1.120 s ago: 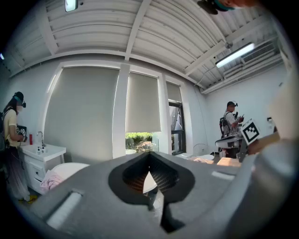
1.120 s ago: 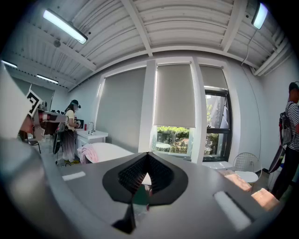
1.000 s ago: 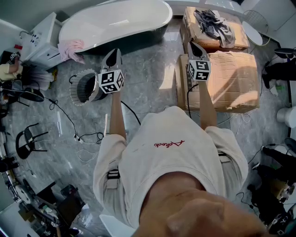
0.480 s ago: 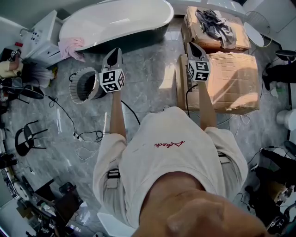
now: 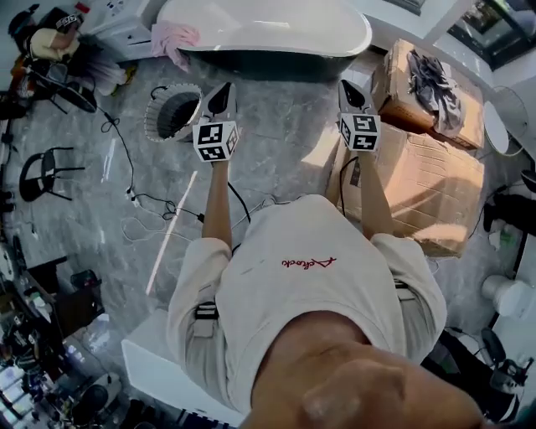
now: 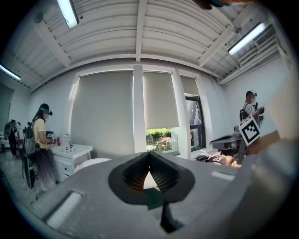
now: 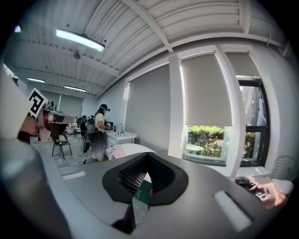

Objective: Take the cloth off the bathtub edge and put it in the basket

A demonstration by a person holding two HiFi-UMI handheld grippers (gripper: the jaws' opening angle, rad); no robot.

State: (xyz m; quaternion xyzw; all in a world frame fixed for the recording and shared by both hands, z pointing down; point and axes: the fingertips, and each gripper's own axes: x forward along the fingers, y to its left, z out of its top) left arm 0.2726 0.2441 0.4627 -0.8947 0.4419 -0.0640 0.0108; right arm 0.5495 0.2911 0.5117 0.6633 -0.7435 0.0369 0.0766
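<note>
A pink cloth [image 5: 177, 38] hangs over the left end of the white bathtub [image 5: 276, 25] at the top of the head view. Just below it on the floor stands a round basket [image 5: 172, 115] with a dark inside. My left gripper [image 5: 224, 89] is raised beside the basket's right rim, jaws shut and empty. My right gripper [image 5: 346, 85] is raised below the tub's right end, also shut with nothing held. In the right gripper view the pink cloth [image 7: 116, 152] shows on the tub's rim [image 7: 135, 148] beyond the shut jaw tips [image 7: 148, 157]. The left gripper view shows shut tips [image 6: 149, 155].
Cardboard boxes [image 5: 431, 180] stand at the right, a grey cloth [image 5: 435, 80] on the far one. Cables [image 5: 142, 214] and a white rod [image 5: 172, 230] lie on the floor at left, near a black chair [image 5: 48, 172]. A person [image 7: 99, 133] stands by the white vanity [image 7: 120, 137].
The head view has swung: the tub, pink cloth and basket now sit nearer the middle top, the boxes further right. Both grippers stay raised and shut.
</note>
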